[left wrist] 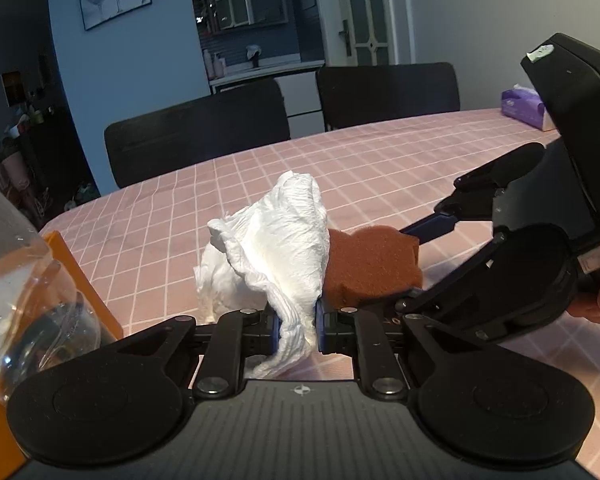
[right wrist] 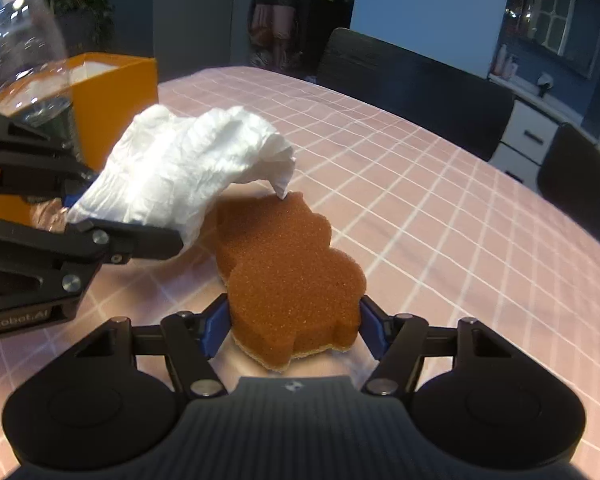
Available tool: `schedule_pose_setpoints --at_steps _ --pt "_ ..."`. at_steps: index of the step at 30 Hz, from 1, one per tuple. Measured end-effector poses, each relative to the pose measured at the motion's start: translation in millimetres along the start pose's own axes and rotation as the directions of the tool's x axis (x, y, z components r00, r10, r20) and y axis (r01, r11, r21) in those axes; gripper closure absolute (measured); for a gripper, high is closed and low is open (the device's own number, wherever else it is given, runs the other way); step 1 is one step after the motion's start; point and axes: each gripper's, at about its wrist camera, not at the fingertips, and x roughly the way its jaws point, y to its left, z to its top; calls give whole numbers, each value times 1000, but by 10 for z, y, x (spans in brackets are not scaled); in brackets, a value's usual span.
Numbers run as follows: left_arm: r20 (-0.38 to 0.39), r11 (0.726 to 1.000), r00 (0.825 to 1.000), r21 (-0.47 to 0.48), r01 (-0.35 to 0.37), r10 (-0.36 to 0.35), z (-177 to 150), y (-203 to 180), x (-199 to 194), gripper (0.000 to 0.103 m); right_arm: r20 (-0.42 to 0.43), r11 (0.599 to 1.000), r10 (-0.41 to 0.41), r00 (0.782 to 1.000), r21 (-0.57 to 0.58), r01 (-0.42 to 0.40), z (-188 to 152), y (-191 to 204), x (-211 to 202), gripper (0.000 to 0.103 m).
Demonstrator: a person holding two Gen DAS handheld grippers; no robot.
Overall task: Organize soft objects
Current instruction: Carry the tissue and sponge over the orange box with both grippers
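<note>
The crumpled white tissue point(left wrist: 284, 240) hangs pinched in the left tool point(left wrist: 296, 328), whose jaws are nearly closed on it, lifted above the pink checked bench point(right wrist: 440, 200). Just beside it the brown sponge point(right wrist: 288, 276) lies on the bench, the right tool point(right wrist: 294, 328) half open with both pads against its sides. An orange box point(right wrist: 116, 100) stands behind the tissue

The white tissue point(left wrist: 276, 240) hides the sponge's point(left wrist: 372, 268) left end; the bottle point(right wrist: 20, 40) is blurred.
</note>
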Motion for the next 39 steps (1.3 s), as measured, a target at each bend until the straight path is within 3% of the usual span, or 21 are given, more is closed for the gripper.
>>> schedule_pose_setpoints --at_steps 8,14,24,31,39 --pt "52 998 997 21 52 -53 -45 -79 -432 86 -78 993 -114 990 -26 112 -169 181 -446 37" --pt "88 995 991 36 98 -101 -94 -96 -799 86 -91 983 -183 979 -51 179 -249 368 -856 37" --pt "142 984 974 35 172 -176 -239 75 -1407 86 -94 976 -218 972 -47 214 -354 620 -1407 37" --pt "212 993 970 5 121 -119 -280 461 -1886 86 -67 979 -201 977 -50 198 -309 838 -1713 37" --pt "212 1000 977 -28 2 4 -312 944 -2271 86 53 973 -160 986 -159 166 25 1388 -2044 37"
